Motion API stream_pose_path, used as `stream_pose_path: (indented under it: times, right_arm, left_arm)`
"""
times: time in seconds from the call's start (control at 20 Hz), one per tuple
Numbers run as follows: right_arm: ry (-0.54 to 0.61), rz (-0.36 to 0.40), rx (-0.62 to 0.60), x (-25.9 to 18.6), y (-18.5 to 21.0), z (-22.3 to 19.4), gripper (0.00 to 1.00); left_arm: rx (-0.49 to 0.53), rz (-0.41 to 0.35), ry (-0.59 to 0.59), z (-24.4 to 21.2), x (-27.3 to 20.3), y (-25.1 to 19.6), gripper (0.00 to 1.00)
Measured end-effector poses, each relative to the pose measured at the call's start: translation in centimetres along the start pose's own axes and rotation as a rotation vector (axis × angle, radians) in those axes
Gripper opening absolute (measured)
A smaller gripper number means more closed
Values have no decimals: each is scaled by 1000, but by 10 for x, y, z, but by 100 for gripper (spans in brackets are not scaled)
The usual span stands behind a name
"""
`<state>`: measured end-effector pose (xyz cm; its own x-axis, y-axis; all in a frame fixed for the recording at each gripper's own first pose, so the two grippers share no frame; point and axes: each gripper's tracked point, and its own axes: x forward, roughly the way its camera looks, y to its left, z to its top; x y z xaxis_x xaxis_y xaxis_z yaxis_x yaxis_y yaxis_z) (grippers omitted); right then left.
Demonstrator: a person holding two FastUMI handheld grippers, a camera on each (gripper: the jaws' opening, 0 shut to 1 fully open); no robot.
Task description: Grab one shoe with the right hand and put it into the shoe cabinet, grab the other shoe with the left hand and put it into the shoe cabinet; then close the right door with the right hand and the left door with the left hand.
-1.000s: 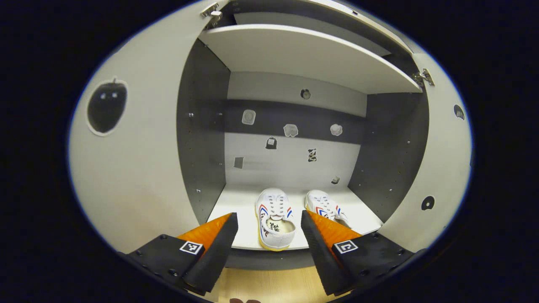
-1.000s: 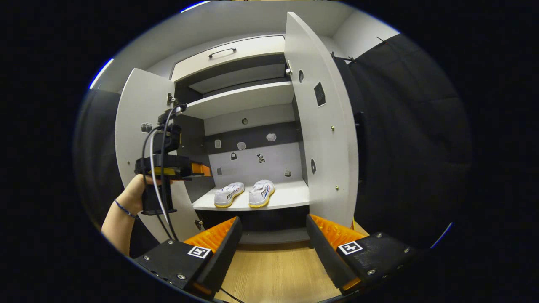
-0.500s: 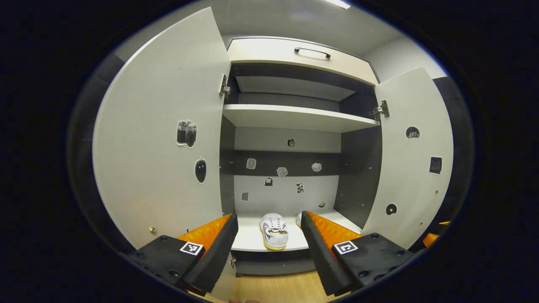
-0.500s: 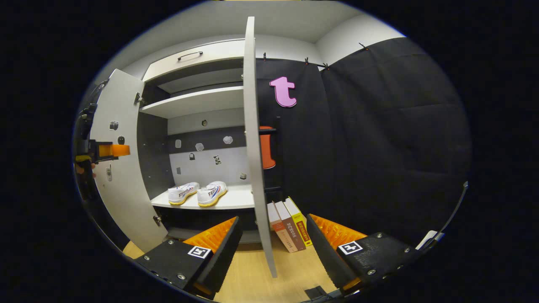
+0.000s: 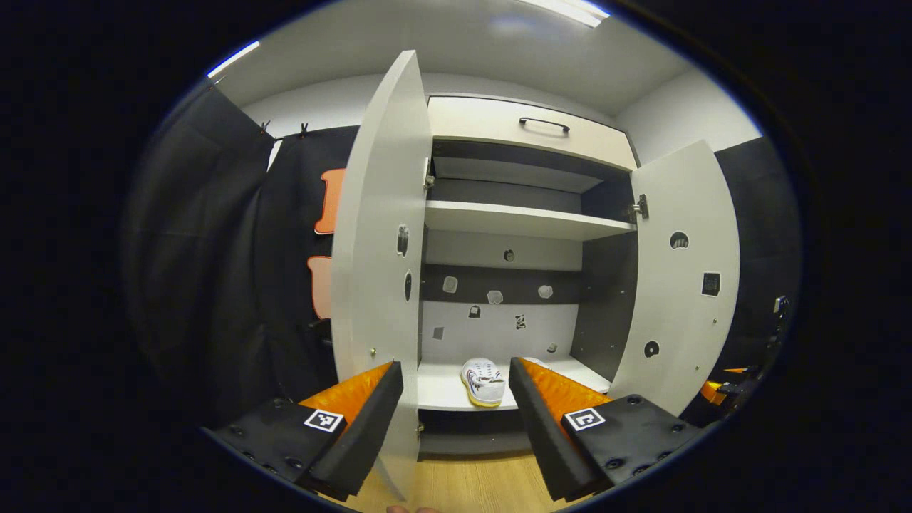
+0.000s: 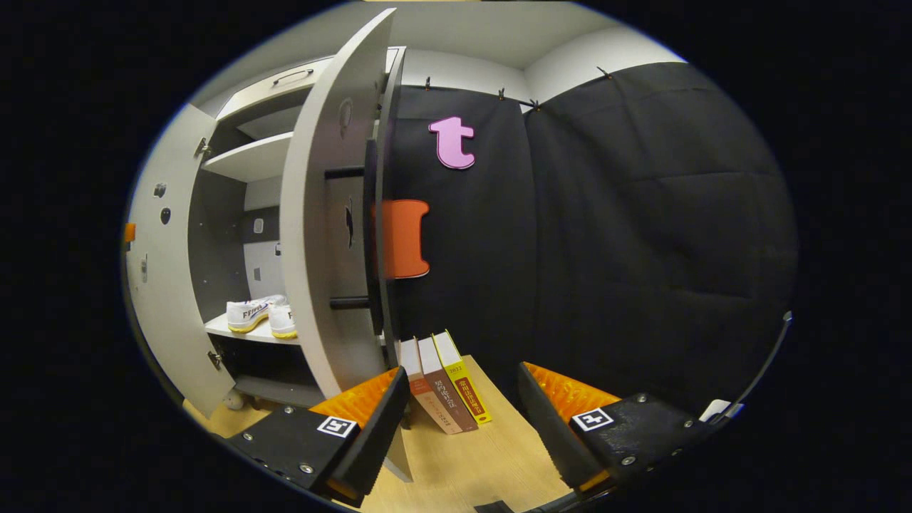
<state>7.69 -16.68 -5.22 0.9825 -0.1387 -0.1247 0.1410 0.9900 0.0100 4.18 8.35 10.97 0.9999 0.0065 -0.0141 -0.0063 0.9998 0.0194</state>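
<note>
The shoe cabinet [image 5: 524, 221] stands with both doors swung open. One white shoe [image 5: 483, 381] lies on the bottom shelf; the second is mostly hidden behind my finger there. In the right gripper view both shoes [image 6: 249, 313] [image 6: 283, 322] sit side by side on that shelf. My left gripper [image 5: 454, 367] is open and empty, out in front of the cabinet, close to the left door's [image 5: 377, 249] edge. My right gripper [image 6: 463, 372] is open and empty, beyond the right door [image 6: 320, 235], facing its outer side with the dark handle [image 6: 369, 235].
Three books [image 6: 445, 385] lean on the wooden floor [image 6: 484, 456] beside the cabinet, just ahead of my right gripper. A drawer with a handle [image 5: 545, 125] tops the cabinet. The black cloth wall closes both sides.
My left gripper has pulled back from the shelf and shifted left to the left door's edge. My right gripper has swung right, round to the right door's outer side. The shoes stay put.
</note>
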Motion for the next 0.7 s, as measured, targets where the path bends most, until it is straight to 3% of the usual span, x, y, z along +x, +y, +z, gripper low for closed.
stream_pose_path:
  times: [0.3, 0.55, 0.7]
  right_arm:
    - [12, 54, 21, 14, 17, -5, 94]
    - [-19, 93, -33, 8, 27, 2, 93]
    - [-14, 118, -41, 6, 42, 0, 79]
  left_arm:
    - [20, 49, -18, 9, -22, 27, 97]
    - [11, 43, -50, 21, -32, 29, 97]
    - [-8, 34, -47, 21, -34, 31, 96]
